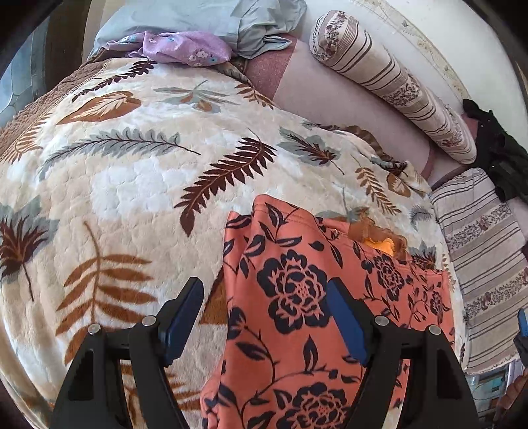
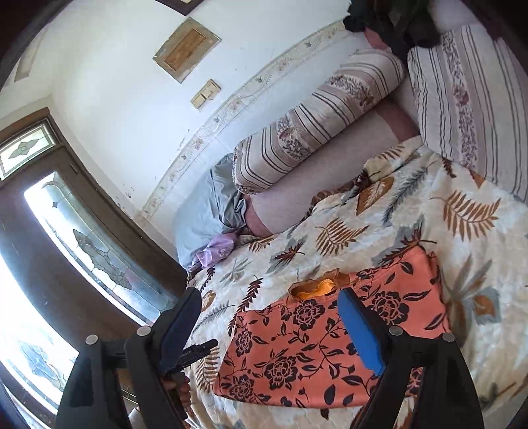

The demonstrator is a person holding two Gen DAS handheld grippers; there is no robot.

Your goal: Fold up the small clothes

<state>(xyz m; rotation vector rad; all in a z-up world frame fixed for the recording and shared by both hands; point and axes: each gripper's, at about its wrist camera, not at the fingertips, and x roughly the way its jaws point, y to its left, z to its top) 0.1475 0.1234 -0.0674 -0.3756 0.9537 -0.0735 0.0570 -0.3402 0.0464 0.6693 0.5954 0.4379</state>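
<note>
Left gripper (image 1: 265, 313): jaws wide apart, nothing between the blue pads (image 1: 346, 325); the near left edge of the garment lies below the gap, contact not discernible.

Right gripper (image 2: 269, 325): jaws wide apart, empty, poised over the near left part of the same garment.

Orange floral garment (image 1: 297, 297) (image 2: 330, 340): salmon-orange cloth with dark navy flower print, lying mostly flat on the blanket in a rough rectangle. A brown-and-yellow piece (image 2: 318, 285) shows at its far edge.

Leaf-print blanket (image 1: 132, 165) (image 2: 379, 211): cream plush with brown and grey fern leaves, covering the bed beneath the garment.

Striped bolster (image 1: 389, 79) (image 2: 316, 122): far side, along the wall.

Striped cushion (image 1: 481, 264) (image 2: 468, 99): right of the blanket.

Lilac floral cloth (image 1: 184, 48) (image 2: 217, 249) and pale blue cloth (image 1: 204, 16) (image 2: 204, 211): bunched together at the far left corner.
</note>
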